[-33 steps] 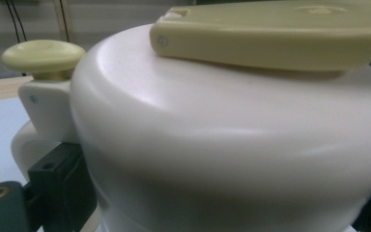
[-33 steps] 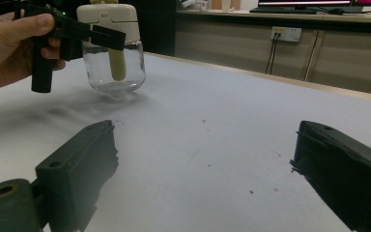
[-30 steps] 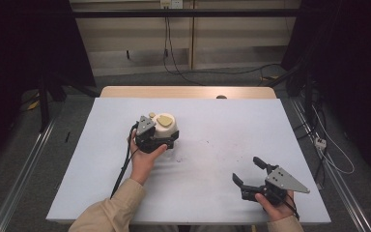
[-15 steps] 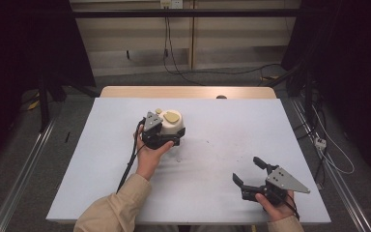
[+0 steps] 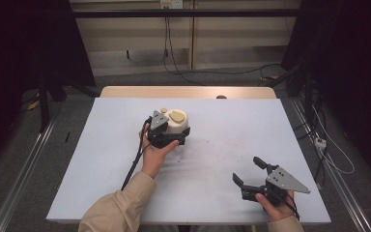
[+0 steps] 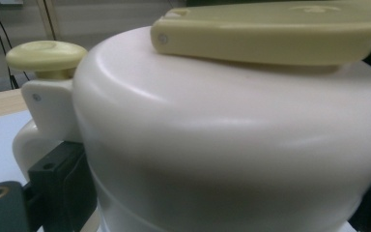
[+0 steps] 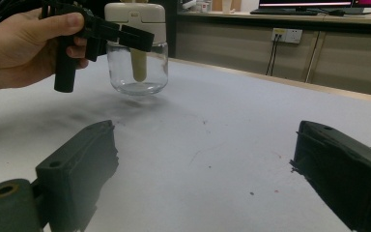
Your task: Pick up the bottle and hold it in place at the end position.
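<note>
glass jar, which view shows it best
The right gripper view: the jar shows whole from the side, clear glass under a cream lid. The high view shows its lid top; the left gripper view is a close-up of the lid.

White counter [image 5: 232,159] with faint dark scuffs, wooden strip along its far edge [image 5: 188,92]. Grey floor [image 5: 19,159] around it, cables [image 5: 174,67] trailing across. Beige wall panels [image 5: 140,38] behind, dark curtains [image 5: 9,58] either side. Wall outlet [image 7: 285,35] visible.
</note>
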